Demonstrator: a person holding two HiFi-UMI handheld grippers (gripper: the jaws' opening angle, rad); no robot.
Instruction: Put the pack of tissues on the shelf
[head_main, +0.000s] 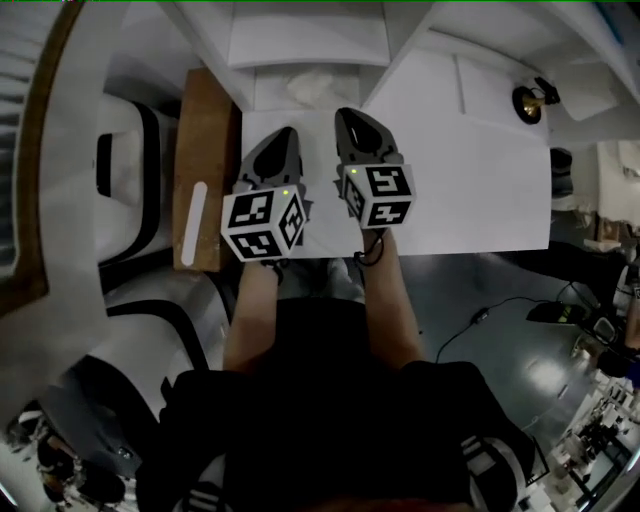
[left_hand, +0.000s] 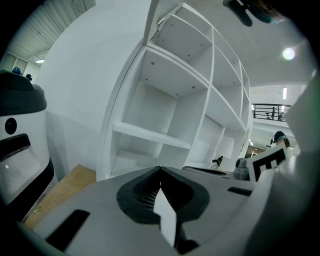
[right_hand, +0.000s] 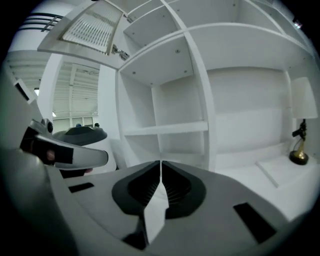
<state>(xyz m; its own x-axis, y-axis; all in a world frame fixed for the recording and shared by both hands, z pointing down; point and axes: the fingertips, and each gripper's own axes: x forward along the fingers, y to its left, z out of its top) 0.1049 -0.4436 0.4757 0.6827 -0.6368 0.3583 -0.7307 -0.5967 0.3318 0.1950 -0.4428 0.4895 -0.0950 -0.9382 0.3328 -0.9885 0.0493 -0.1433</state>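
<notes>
Before the white shelf (head_main: 300, 45) a person stands with both forearms (head_main: 250, 320) stretched out and a gripper in each hand, side by side, both aimed at the shelf's open compartments.

Observed, left claw (head_main: 287, 135): jaws closed tip to tip, nothing between them.

Observed, right claw (head_main: 349, 115): likewise pressed together and empty. It reaches a little further toward the shelf than its neighbour.

Task item, pack of tissues (head_main: 315, 88): pale and crinkled, lying inside a shelf compartment directly ahead of the two claws and apart from both. Only the head view shows it, and its edges are too soft to read any wrapper detail.

Surroundings, all placed from the shelf:
- Left side: a brown wooden board (head_main: 205, 140) runs up against the shelf's side panel, with a white strip (head_main: 193, 223) lying on it.
- Further left: a white machine (head_main: 130, 190) with black trim.
- Right side: a white surface (head_main: 470, 180) runs up to the shelf, with a small black-and-brass object (head_main: 530, 100) at its far corner.
- Off that surface's near edge, away from the shelf: a black cable (head_main: 480, 318) on the grey floor (head_main: 470, 280).
</notes>
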